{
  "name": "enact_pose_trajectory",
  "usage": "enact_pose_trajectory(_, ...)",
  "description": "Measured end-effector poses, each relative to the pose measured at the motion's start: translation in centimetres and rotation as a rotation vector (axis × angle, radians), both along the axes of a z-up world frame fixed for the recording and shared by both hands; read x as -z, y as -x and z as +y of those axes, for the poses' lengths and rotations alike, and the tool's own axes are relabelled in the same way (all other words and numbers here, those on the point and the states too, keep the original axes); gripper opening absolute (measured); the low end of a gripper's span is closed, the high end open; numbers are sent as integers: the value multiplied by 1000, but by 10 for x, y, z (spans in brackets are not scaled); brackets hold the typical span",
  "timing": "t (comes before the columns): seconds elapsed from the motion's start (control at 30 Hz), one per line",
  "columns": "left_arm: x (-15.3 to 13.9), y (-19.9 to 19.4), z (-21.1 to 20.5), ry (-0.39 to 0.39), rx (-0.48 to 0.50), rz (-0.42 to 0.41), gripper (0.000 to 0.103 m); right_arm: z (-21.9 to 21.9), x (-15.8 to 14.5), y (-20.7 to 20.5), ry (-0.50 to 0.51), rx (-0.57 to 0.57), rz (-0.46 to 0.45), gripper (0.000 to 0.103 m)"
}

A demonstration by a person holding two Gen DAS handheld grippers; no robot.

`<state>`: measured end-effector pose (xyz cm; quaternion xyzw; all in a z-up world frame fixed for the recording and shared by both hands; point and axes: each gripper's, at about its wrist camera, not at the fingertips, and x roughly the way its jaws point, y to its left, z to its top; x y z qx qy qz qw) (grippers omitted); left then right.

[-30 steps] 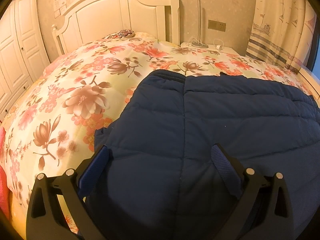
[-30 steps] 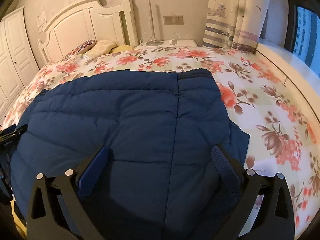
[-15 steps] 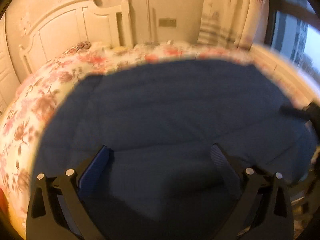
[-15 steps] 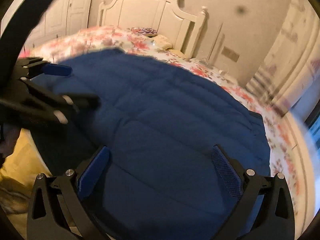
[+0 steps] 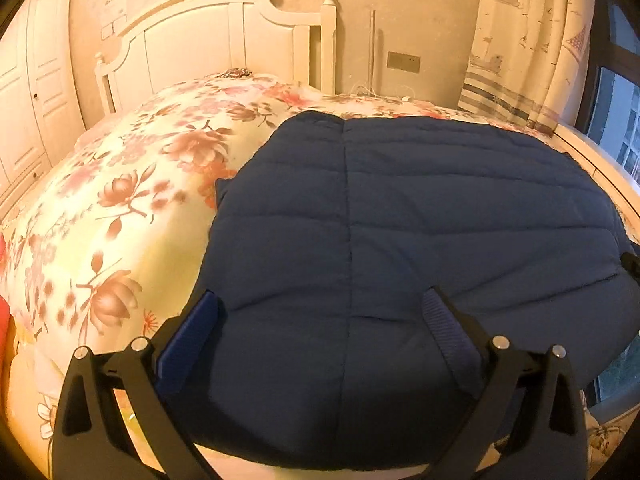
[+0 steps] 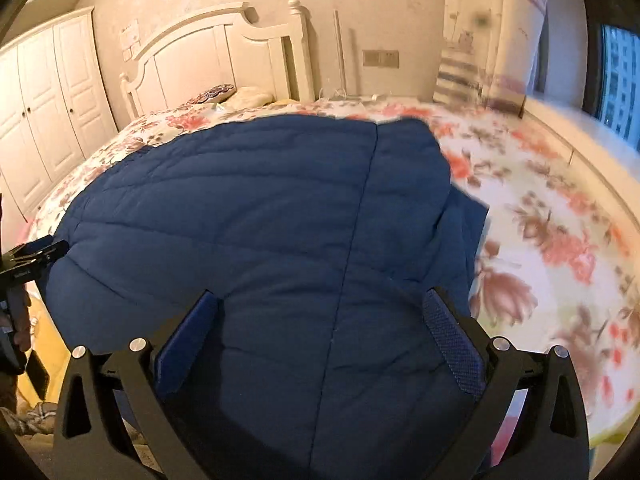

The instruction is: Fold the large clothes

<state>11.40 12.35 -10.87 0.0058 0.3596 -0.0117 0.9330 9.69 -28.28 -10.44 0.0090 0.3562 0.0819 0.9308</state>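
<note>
Both grippers, left gripper (image 5: 320, 312) and right gripper (image 6: 320, 312), hover spread and empty over our navy quilted jacket (image 5: 400, 220), whose puffy near hem may slip a shallow pinch and slide off the bed (image 5: 120, 200).

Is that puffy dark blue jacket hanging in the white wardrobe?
No, the quilted dark blue jacket lies spread flat on the floral bedspread, while the white wardrobe doors are shut.

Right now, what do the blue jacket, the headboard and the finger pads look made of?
Blue jacket: quilted, padded fabric with a matte woven shell, judging by the stitched channels and soft puff; the filling is unseen. Headboard: probably painted wood, white satin, with panelled moulding and a turned post. Finger pads: blue, likely rubber or textured plastic, with a dotted grip pattern.
</note>
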Motion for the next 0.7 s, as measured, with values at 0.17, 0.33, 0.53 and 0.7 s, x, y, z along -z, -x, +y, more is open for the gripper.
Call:
enact_pose_trajectory(0.17,1,-3,-5,-34,-38,4,101,1,-4,-2,-2,31,29,98)
enact_pose_trajectory(0.33,-25,30,-33,4,31,-51,100,39,-30,29,27,-52,-49,98)
enact_pose_trajectory(0.53,-1,42,-104,-116,217,-48,101,117,0,42,245,-213,-79,99)
enact_pose_trajectory(0.7,0,40,-75,-46,226,-32,101,89,-4,49,189,-236,-68,98)
